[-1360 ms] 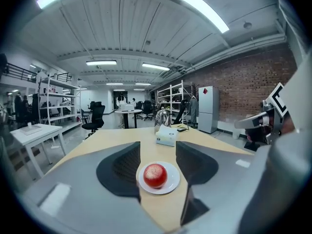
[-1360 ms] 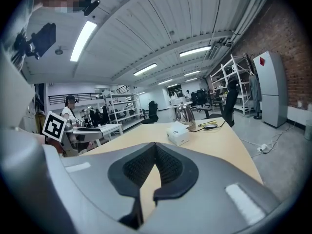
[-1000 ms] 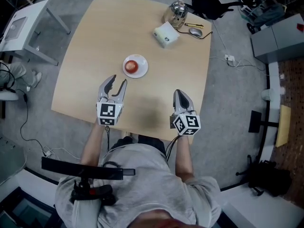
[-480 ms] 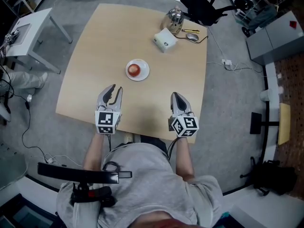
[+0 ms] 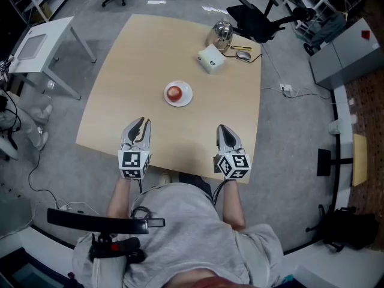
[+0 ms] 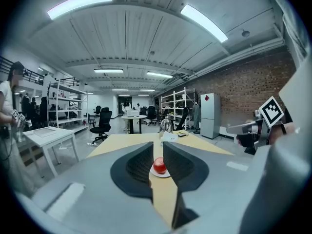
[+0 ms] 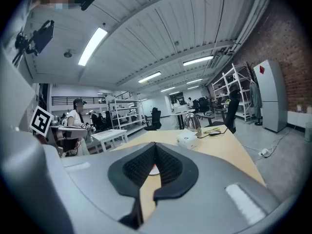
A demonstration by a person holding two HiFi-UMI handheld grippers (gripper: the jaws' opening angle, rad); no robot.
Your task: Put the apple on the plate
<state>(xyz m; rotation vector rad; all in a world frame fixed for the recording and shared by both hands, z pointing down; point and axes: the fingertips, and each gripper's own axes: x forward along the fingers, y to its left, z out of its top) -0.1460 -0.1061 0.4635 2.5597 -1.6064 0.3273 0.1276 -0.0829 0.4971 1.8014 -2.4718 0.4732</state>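
A red apple (image 5: 174, 92) sits on a small white plate (image 5: 185, 96) in the middle of the beige table (image 5: 132, 59). Both grippers hover over the table's near edge, well short of the plate. My left gripper (image 5: 140, 125) has a narrow gap between its jaws, which are closing with nothing between them. In the left gripper view (image 6: 158, 145) the apple (image 6: 159, 165) and plate (image 6: 162, 174) show far off through that gap. My right gripper (image 5: 223, 129) is shut and empty; in its own view (image 7: 155, 145) only a sliver of the plate (image 7: 153, 170) shows.
At the table's far right corner stand a steel kettle (image 5: 221, 32), a white box (image 5: 211, 59) and a computer mouse (image 5: 243, 55). A black office chair (image 5: 258, 15) stands beyond that corner. A white side table (image 5: 42, 41) is on the left.
Both grippers have drawn back from the plate toward the table's near edge. The left gripper's jaws have narrowed. The apple stays on the plate.
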